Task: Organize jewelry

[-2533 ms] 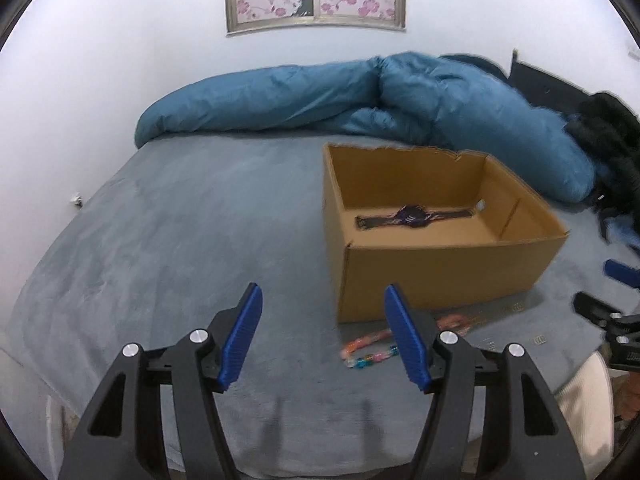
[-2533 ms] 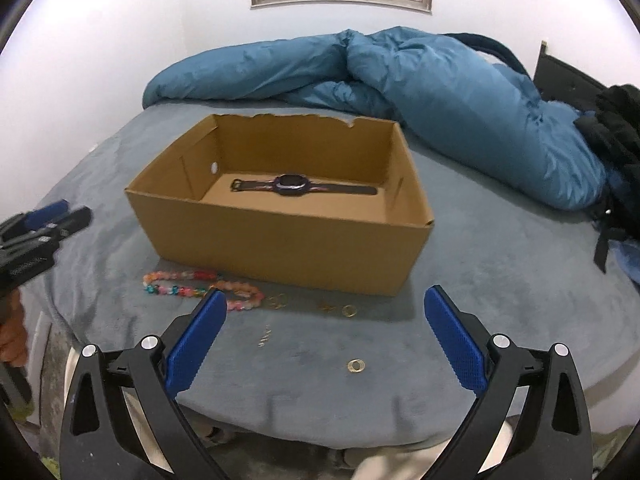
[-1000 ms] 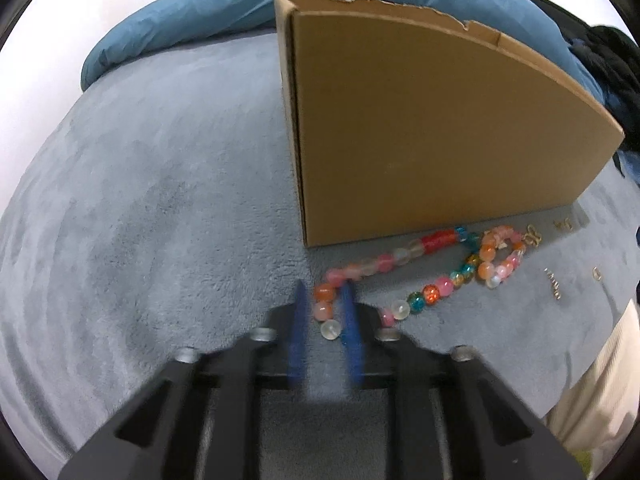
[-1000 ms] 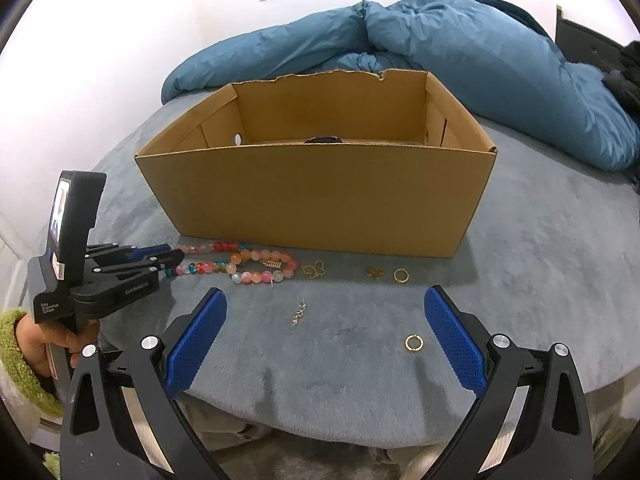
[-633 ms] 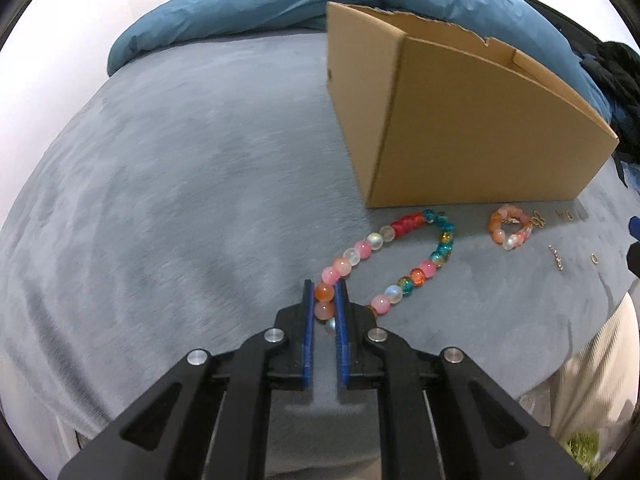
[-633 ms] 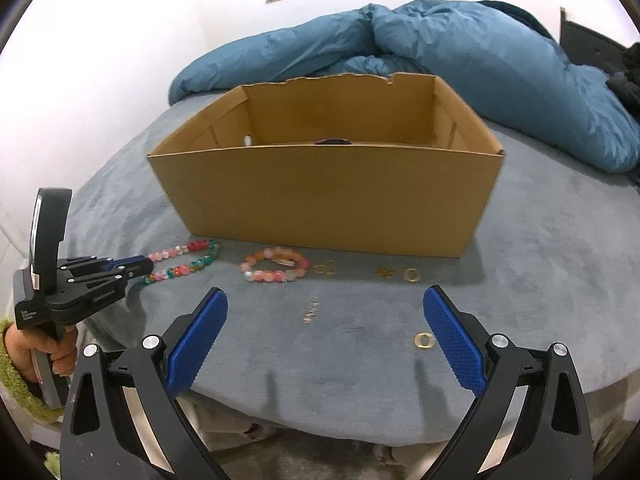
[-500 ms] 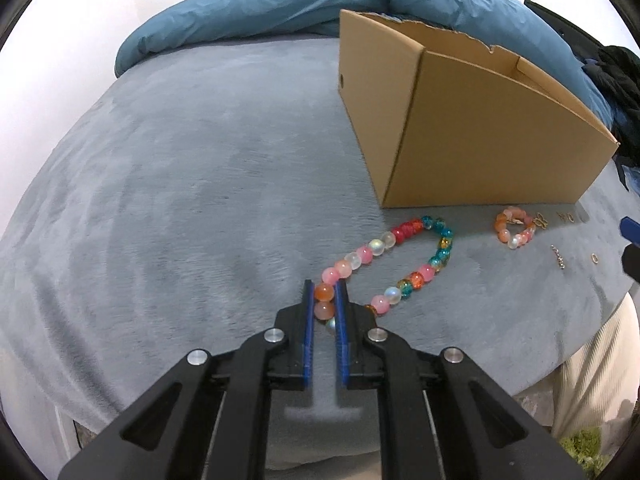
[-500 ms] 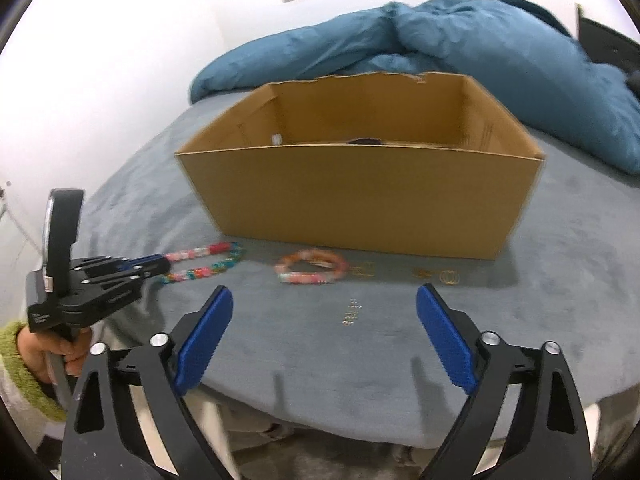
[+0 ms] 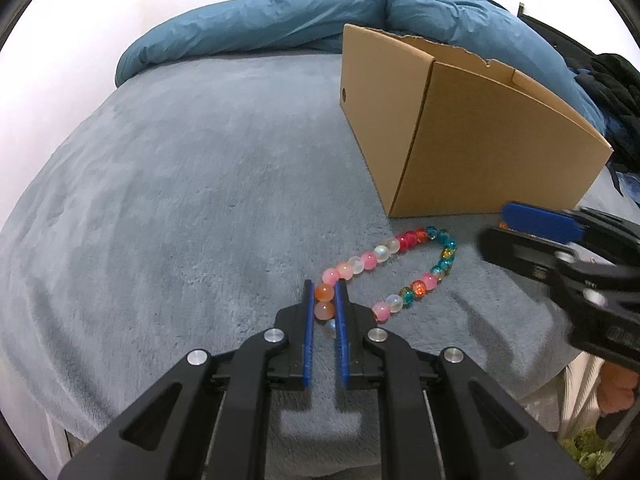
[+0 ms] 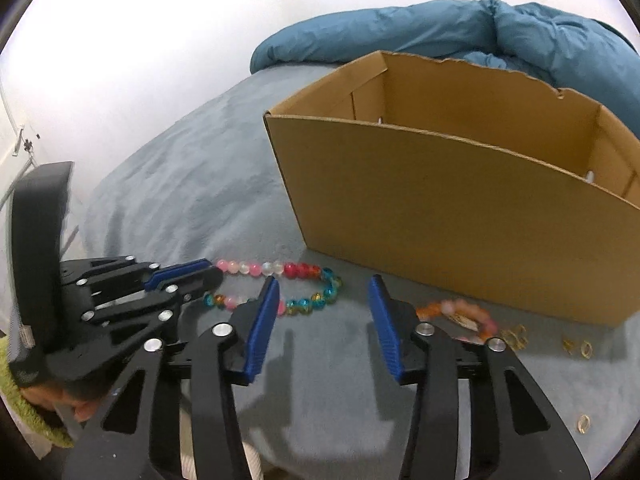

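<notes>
While the left gripper [image 9: 323, 300] clenches its blue fingers on the orange beads of a multicoloured glass-bead necklace [image 9: 404, 272] lying on the grey plush bed [image 9: 180, 200] before the open brown cardboard box [image 9: 472, 144], the right gripper [image 10: 324, 312] hovers near the strand's far loop, its fingers just closing, nothing between them yet.

no legible text, small markings on right gripper [image 9: 532, 240] body too blurred
</notes>
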{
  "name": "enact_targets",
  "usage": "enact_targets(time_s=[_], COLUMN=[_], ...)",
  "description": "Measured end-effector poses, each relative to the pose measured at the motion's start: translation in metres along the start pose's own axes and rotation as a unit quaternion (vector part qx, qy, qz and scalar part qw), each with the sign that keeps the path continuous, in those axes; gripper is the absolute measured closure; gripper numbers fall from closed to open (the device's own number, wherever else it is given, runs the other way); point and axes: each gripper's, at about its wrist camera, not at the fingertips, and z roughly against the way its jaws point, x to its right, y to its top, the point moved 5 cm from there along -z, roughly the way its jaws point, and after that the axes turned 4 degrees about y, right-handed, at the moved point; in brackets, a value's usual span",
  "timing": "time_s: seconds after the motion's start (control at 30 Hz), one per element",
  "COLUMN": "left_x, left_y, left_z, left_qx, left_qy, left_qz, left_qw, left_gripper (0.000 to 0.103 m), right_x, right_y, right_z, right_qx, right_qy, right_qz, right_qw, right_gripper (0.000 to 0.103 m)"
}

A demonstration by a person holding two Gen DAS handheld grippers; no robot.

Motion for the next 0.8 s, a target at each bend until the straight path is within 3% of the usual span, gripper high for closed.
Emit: enact_targets(time_s=[0.3, 0.53, 0.8], left_x=[-0.004, -0.004, -0.004], left_y=[0.001, 0.003, 0.009], left_z=[-0.004, -0.006, 0.011], left_qx=[0.017, 0.026, 0.044], left_qy=[-0.014, -0.016, -0.025], left_qz=[0.0, 0.008, 0.021], left_qw=[0.9998, 0.9995, 0.9985], left_gripper=[0.094, 0.094, 0.094], right_x=[0.008, 0.004, 0.002], right_y=[-0.001, -0.003, -0.005], right_z=[-0.033, -0.037, -0.011], right_qx=[-0.03, -0.039, -0.031], right_qy=[-0.02, -0.022, -0.01], right_qz=[0.002, 0.011, 0.005], right_qw=[0.999, 0.999, 0.999], right_gripper=[0.076, 0.096, 0.096])
